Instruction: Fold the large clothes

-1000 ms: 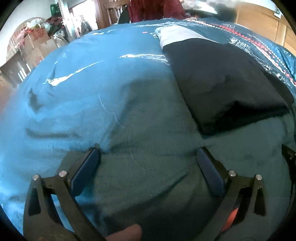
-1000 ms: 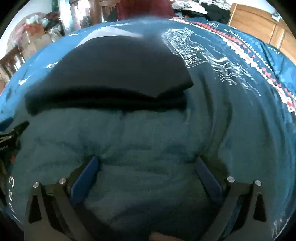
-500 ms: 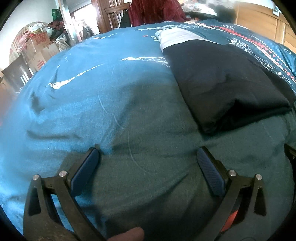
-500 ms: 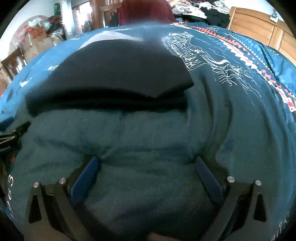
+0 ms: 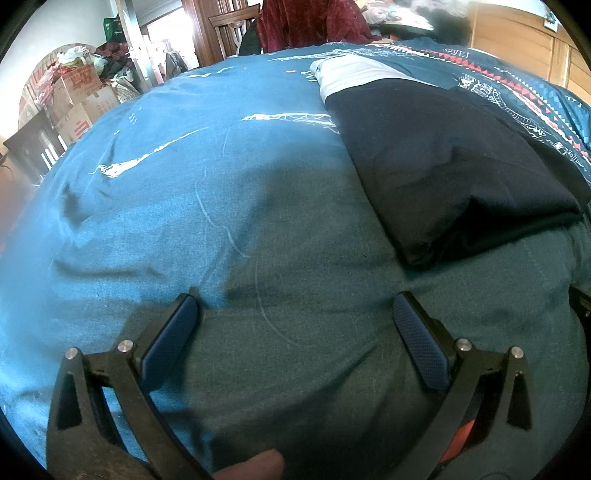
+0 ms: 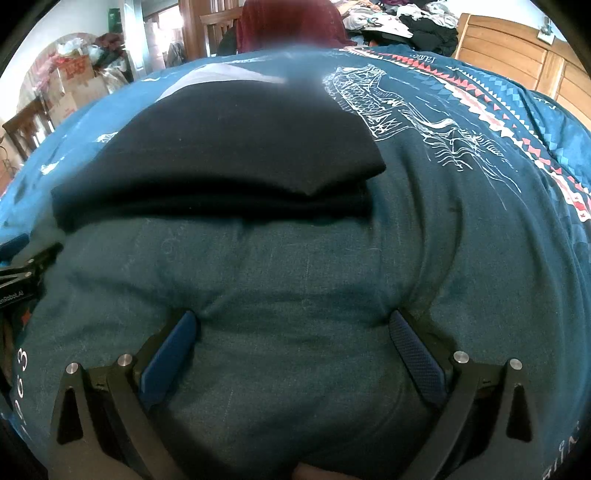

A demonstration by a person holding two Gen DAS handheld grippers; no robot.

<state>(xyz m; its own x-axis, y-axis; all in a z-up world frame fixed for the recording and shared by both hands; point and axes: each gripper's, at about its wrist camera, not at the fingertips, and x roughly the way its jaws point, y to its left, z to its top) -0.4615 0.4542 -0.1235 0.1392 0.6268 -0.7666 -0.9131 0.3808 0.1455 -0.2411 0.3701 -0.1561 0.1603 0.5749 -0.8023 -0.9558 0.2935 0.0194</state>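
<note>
Looking along the left gripper (image 5: 293,310), we see its two blue-padded fingers (image 5: 171,332) spread wide apart, with nothing between them except the teal bedcover (image 5: 184,192) below. The right gripper (image 6: 293,332) stands the same way: its fingers (image 6: 415,358) are far from each other and they hold nothing. Both tools are low over the bedcover, and we cannot tell if the fingertips touch the cloth.

The folded black garment (image 5: 450,158) lies on the bedcover. In the left view it is ahead and to the right of the fingers, apart from them. In the right view the same garment (image 6: 229,147) lies straight ahead, its near edge a thick dark fold across the picture. A pale grey part (image 5: 354,72) shows at its far end (we cannot tell if this belongs to the garment or lies under it).

At the left edge of the right view we see a part of the other gripper, just beside the corner of the garment. White line drawings and a red and white band (image 6: 491,107) decorate the bedcover on the right. Behind the bed stand cardboard boxes (image 5: 79,99), a wooden chair (image 5: 229,26) and a dark red cloth (image 5: 310,20).
</note>
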